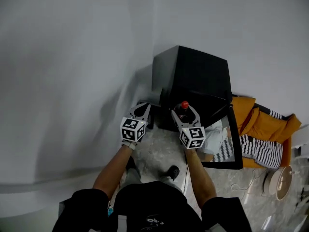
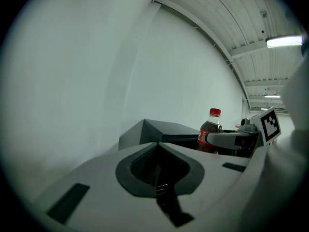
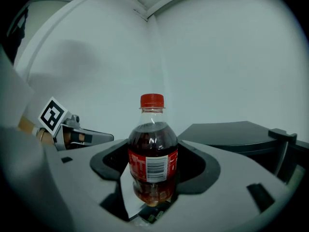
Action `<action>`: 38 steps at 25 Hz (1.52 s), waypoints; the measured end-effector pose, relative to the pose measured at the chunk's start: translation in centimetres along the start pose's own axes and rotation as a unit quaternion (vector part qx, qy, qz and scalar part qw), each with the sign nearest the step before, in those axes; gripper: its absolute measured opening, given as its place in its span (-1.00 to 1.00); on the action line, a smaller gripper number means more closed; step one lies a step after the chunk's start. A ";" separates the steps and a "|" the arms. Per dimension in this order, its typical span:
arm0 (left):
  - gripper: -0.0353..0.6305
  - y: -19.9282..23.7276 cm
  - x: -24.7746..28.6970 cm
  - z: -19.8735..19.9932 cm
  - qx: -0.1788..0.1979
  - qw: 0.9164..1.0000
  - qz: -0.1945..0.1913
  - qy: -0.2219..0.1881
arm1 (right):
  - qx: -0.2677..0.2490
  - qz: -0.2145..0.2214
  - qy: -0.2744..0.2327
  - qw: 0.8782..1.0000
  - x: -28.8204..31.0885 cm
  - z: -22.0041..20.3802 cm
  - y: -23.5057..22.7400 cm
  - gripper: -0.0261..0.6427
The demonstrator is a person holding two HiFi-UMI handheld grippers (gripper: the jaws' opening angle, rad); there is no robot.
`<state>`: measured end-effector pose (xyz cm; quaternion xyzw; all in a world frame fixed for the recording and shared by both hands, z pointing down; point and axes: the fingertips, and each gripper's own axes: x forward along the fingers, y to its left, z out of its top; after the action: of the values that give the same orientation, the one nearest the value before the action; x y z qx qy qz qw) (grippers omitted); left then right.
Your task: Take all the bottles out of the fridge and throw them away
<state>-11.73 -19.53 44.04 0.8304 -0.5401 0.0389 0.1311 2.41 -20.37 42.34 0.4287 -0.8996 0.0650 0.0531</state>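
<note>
Right gripper (image 1: 184,110) is clamping a red-capped cola bottle (image 3: 152,149) upright at frame centre, just before the open black fridge (image 1: 193,74). Left gripper (image 2: 157,151) is hanging closed, empty. Removal seems underway; next comes carrying it to a bin, none showing.

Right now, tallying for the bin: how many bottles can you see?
1. A red-capped cola bottle stands upright, gripped in the right gripper, before the black fridge. Its inside isn't visible, so more may be hidden.
</note>
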 end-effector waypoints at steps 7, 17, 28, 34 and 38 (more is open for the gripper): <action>-0.87 6.2 -5.2 -0.7 -0.019 0.998 0.062 -0.013 | -0.014 0.067 0.009 0.998 4.4 0.0 6.6 0.00; -0.87 10.8 -8.4 0.7 -0.035 0.997 0.066 -0.034 | -0.020 0.085 0.025 0.996 8.2 0.4 11.4 0.00; -0.87 13.5 -5.9 -0.5 -0.058 0.995 0.076 -0.026 | -0.009 0.102 0.024 0.994 13.1 -0.4 11.2 0.00; -0.87 13.5 -2.1 -0.7 -0.061 0.992 0.105 -0.027 | -0.018 0.145 0.030 0.989 15.3 -0.4 8.5 0.00; -0.87 13.4 -1.1 -0.9 -0.071 0.990 0.122 -0.023 | -0.013 0.162 0.042 0.986 16.0 -1.4 7.6 0.00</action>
<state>-24.24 -23.44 47.04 0.7474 -0.6420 -0.0029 0.1710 -13.48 -27.63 45.64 0.2730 -0.9550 0.0790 0.0854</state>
